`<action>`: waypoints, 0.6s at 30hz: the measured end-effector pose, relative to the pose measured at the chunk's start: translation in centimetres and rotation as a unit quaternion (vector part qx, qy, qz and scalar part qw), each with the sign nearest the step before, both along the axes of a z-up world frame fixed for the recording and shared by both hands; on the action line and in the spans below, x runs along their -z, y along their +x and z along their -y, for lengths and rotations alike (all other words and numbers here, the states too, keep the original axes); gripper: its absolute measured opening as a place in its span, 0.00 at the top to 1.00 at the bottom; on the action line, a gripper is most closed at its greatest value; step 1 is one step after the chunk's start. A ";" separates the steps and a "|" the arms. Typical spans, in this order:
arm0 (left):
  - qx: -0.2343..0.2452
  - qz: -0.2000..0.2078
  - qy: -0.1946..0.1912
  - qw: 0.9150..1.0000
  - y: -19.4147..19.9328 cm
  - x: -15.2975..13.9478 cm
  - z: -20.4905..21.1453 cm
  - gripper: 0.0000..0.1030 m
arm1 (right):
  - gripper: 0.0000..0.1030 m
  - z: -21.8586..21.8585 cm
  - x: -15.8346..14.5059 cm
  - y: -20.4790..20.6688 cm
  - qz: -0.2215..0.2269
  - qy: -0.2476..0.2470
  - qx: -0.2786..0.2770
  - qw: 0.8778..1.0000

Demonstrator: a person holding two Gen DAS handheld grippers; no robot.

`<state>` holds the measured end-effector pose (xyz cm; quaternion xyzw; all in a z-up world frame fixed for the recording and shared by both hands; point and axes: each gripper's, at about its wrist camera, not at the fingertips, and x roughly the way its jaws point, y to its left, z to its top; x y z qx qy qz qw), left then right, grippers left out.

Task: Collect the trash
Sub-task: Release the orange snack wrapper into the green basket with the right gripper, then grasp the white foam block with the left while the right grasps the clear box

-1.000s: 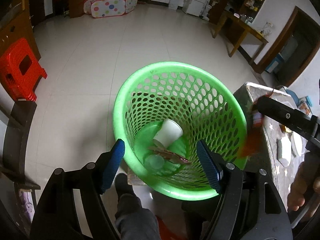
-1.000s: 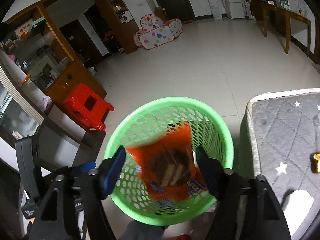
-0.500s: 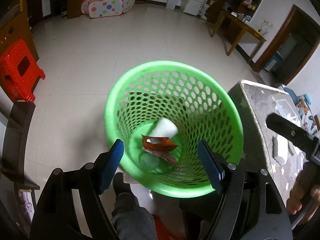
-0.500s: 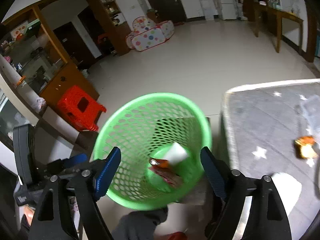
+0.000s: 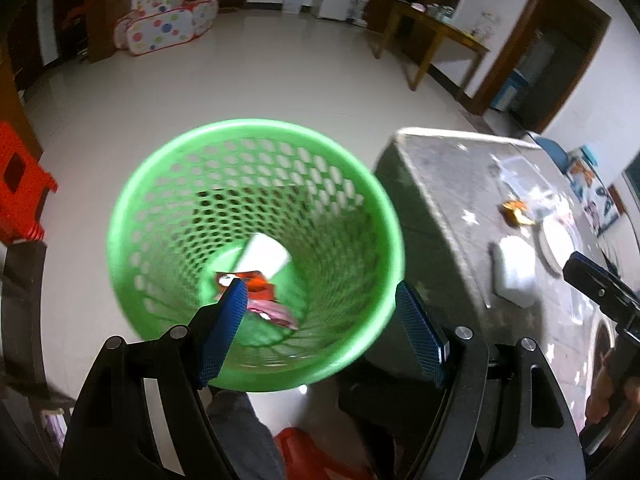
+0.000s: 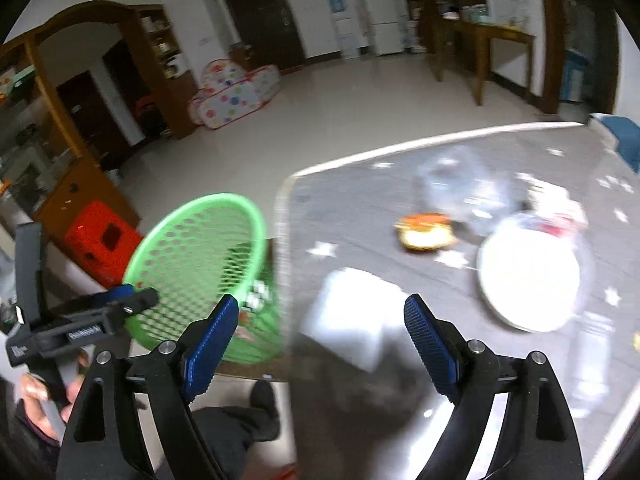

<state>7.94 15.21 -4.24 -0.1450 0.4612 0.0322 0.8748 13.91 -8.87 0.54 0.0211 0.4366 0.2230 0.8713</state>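
The basket (image 5: 256, 148) is glossy green plastic, perforated. The floor (image 5: 248, 76) is glossy pale tile. The table cover (image 6: 360, 208) looks like matt grey quilted cloth. The stool (image 6: 100, 236) is red plastic. The far table (image 5: 436, 36) is wood.

A lived-in home is shown, in a large open living room. A glossy pale tiled floor (image 5: 224, 92) is spread out ahead of the tongs. Far ahead, a polka-dot children's play tent (image 6: 236, 94) is set against a wooden shelving unit (image 6: 160, 64). A white refrigerator (image 6: 378, 18) is stood against the far wall, and a wooden table (image 5: 432, 46) is placed ahead to the right. A red plastic stool (image 5: 20, 188) is seen to the left.
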 end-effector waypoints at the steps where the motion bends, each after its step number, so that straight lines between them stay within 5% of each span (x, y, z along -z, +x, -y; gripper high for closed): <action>1: 0.006 0.000 0.001 1.000 0.2 -0.1 0.7 0.27 | 0.21 1.1 0.0 -0.2 0.003 -0.007 0.010 1.000; 11: 0.075 0.007 0.009 0.997 1.6 -0.8 7.1 0.27 | 0.21 12.2 0.7 -1.3 0.009 -0.058 0.113 0.992; 18: 0.126 0.007 0.024 0.992 3.0 -1.0 12.4 0.27 | 0.21 16.0 2.4 -1.1 -0.011 -0.068 0.148 0.987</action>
